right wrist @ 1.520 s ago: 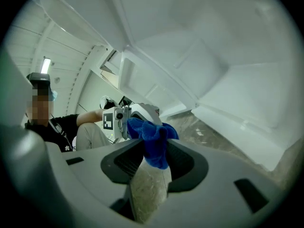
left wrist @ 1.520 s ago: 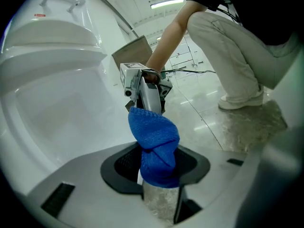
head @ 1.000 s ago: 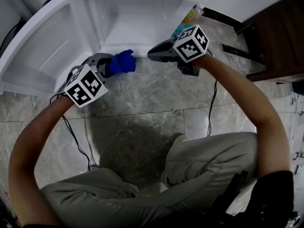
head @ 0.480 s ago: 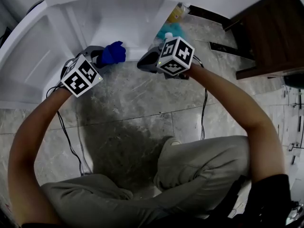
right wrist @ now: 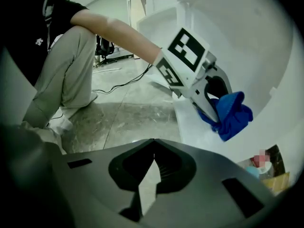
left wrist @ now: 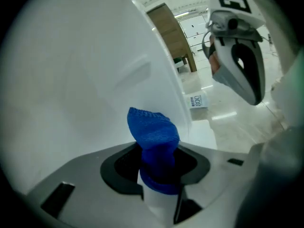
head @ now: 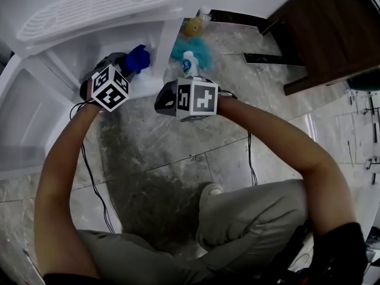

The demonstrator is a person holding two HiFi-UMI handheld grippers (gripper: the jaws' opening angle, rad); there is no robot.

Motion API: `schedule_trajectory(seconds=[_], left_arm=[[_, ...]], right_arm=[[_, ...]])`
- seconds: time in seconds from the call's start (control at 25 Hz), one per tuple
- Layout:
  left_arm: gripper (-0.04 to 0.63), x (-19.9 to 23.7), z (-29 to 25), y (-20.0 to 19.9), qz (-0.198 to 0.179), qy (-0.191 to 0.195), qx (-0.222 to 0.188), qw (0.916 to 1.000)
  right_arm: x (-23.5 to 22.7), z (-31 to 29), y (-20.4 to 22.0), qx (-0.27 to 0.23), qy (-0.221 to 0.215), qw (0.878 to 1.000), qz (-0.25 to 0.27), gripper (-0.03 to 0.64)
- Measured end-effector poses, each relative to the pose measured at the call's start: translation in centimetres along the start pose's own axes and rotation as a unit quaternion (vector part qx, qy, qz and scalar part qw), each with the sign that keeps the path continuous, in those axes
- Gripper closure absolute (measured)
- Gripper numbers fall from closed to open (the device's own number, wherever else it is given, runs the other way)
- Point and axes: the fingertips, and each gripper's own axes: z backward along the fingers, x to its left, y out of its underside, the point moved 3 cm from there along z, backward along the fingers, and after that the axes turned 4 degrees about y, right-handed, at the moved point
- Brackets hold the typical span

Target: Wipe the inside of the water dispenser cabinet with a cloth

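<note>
The blue cloth (head: 138,58) is bunched between the jaws of my left gripper (head: 127,65), which is shut on it. This gripper reaches into the open white water dispenser cabinet (head: 65,64), close to its right inner wall. In the left gripper view the cloth (left wrist: 153,139) sticks up from the left gripper (left wrist: 159,175) in front of the white wall (left wrist: 85,80); whether it touches, I cannot tell. My right gripper (head: 159,103) hovers over the floor just outside the cabinet. In its own view the right gripper (right wrist: 153,156) is shut with nothing in it, and the cloth (right wrist: 231,114) shows ahead.
A small white bottle (head: 189,64), a teal object (head: 199,47) and a yellow bottle (head: 193,26) stand on the stone floor right of the cabinet. A dark wooden unit (head: 326,28) is at the upper right. The cabinet door (head: 24,117) hangs open at left. Cables (head: 95,183) trail by the person's knees.
The left gripper has carried the cloth from the cabinet's front edge deeper inside, toward the right wall. The right gripper has rolled and shifted left and down, closer to the left one.
</note>
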Motion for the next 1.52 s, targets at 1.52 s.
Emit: schedule_trajectory(seconds=[1.52], left_arm=[[0.43,6.5,-5.9,-1.1,-0.014,-0.101,0.035,0.9942]], right_arm=[[3.0,1.4,3.9,0.023,-0.03,0.999,0.006,0.618]])
